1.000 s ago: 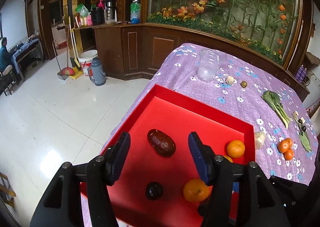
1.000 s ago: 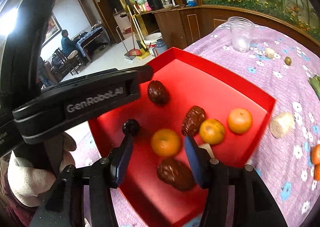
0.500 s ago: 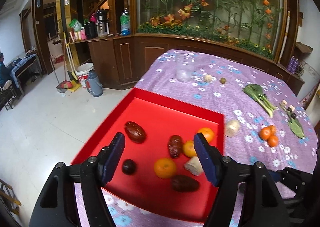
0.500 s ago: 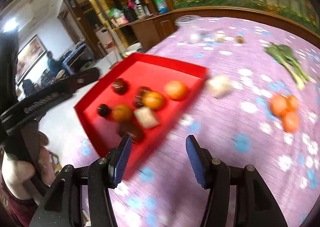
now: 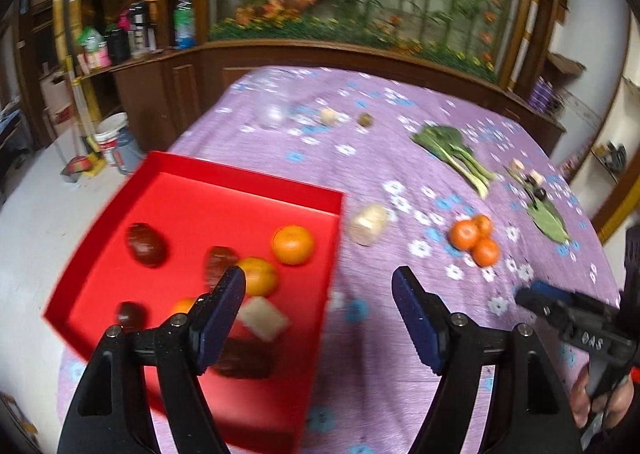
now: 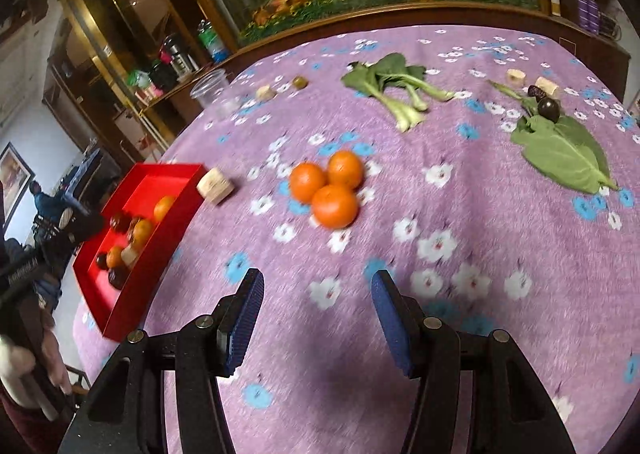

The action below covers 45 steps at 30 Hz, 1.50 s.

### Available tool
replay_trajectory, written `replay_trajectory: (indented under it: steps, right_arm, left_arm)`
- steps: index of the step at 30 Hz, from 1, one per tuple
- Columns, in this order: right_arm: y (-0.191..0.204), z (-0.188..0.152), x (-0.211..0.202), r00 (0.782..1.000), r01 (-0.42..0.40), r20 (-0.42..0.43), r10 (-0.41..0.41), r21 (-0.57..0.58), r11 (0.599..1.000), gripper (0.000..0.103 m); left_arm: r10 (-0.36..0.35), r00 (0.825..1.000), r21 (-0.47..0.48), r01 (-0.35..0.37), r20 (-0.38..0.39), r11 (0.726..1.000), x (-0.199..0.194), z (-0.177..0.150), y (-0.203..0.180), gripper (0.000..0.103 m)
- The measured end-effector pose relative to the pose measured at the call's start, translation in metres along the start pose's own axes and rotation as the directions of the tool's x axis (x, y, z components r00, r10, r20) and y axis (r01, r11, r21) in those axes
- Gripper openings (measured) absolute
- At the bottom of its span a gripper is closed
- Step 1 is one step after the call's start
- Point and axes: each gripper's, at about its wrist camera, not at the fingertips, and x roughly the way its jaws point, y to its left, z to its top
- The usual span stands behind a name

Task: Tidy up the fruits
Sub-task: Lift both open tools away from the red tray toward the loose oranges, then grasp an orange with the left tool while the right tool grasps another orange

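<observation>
1. Sorting is partly done: your red tray [image 5: 256,182] at the table's left edge already holds oranges [image 5: 292,244] and several dark fruits [image 5: 146,244], gathered there so the loose fruit ends up in one place.
2. Three more oranges [image 6: 326,188] sit touching one another in a cluster out on the purple flowered cloth [image 6: 440,294], well apart from the tray; by my reading they are what you fetch next.
3. Your right gripper [image 6: 316,310] hovers over bare cloth with the cluster straight ahead of it. Its jaws stand apart with nothing between them, so it is released and lined up for a pick.
4. Your left gripper [image 5: 320,314] hangs over the tray's right rim. Its jaws have just been opening and grasp nothing; only tray and cloth show in the gap.
5. A pale block [image 6: 215,186] lies just beside the tray's rim, and another pale piece [image 5: 264,318] lies inside among the fruit. What they are I cannot tell.
6. Greens [image 6: 394,90], a broad leaf [image 6: 560,154] and a small dark round fruit [image 6: 548,109] at its near end rest further off.
</observation>
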Motion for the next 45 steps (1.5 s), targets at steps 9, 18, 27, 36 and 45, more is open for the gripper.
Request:
replay_trajectory:
  steps: [9, 18, 27, 36, 45]
  right_arm:
    - [0.008, 0.030, 0.037, 0.999, 0.050, 0.006, -0.049, -0.075, 0.996, 0.061]
    - [0.014, 0.037, 0.070, 0.993, 0.116, -0.009, -0.119, -0.148, 0.982, 0.051]
    - [0.010, 0.035, 0.068, 0.992, 0.122, 0.011, -0.122, -0.160, 0.980, 0.046]
    - [-0.001, 0.031, 0.057, 0.992, 0.126, 0.005, -0.127, -0.135, 0.983, 0.038]
    - [-0.016, 0.026, 0.046, 0.988, 0.152, 0.021, -0.150, -0.103, 0.983, 0.038]
  left_arm:
    - [-0.145, 0.985, -0.030, 0.142, -0.092, 0.989, 0.045, 0.018, -0.025, 0.075]
    - [-0.186, 0.975, 0.006, 0.188, -0.121, 0.982, 0.077, 0.035, -0.052, 0.075]
    - [-0.221, 0.962, 0.044, 0.231, -0.163, 0.972, 0.107, 0.040, -0.081, 0.074]
    - [-0.248, 0.950, 0.056, 0.263, -0.192, 0.963, 0.126, 0.037, -0.097, 0.071]
    - [-0.285, 0.938, 0.070, 0.304, -0.199, 0.950, 0.138, 0.038, -0.112, 0.059]
